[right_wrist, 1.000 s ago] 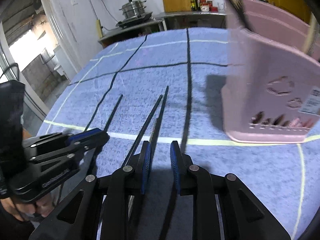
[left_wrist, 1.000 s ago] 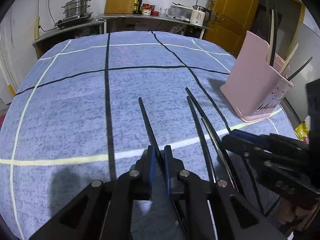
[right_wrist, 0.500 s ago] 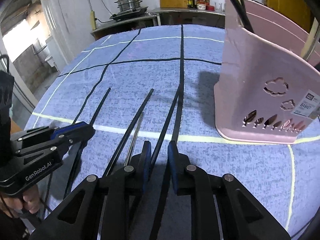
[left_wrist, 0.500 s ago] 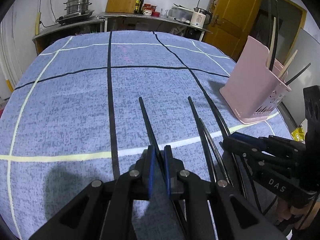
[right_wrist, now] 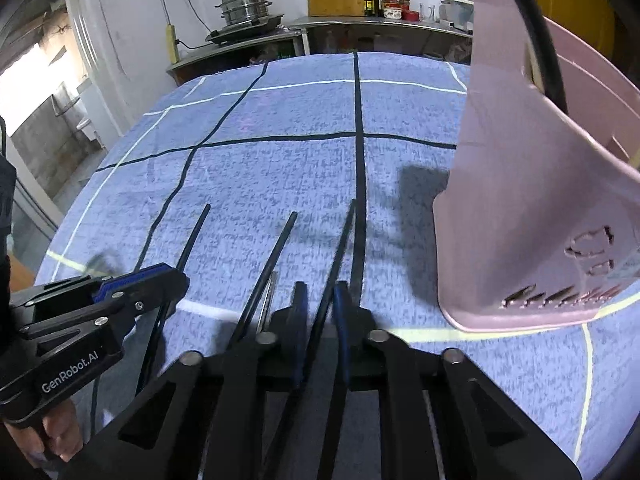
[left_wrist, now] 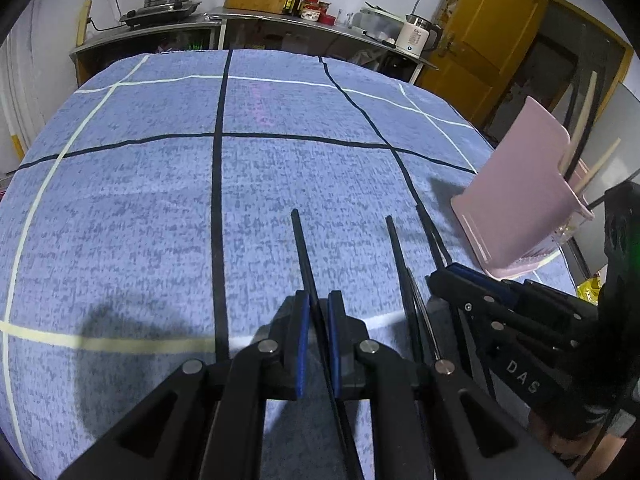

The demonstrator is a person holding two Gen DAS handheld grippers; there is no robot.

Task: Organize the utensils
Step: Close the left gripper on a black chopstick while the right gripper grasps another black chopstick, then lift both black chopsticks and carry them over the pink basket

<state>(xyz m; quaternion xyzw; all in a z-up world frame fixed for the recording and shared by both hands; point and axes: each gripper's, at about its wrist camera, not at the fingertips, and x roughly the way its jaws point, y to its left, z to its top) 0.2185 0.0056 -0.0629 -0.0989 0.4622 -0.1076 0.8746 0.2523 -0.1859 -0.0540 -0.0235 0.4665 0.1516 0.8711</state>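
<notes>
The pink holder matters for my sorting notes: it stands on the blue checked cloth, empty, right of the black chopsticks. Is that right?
Not empty. The left wrist view shows the pink holder on the blue checked cloth with pale sticks and dark utensils already standing in it. It does sit right of the black chopsticks.

The right tool (right_wrist: 320, 308) has just closed on a black chopstick (right_wrist: 340, 244).

Dim indoor light, soft shadows, fisheye-warped edges, slight blur.
</notes>
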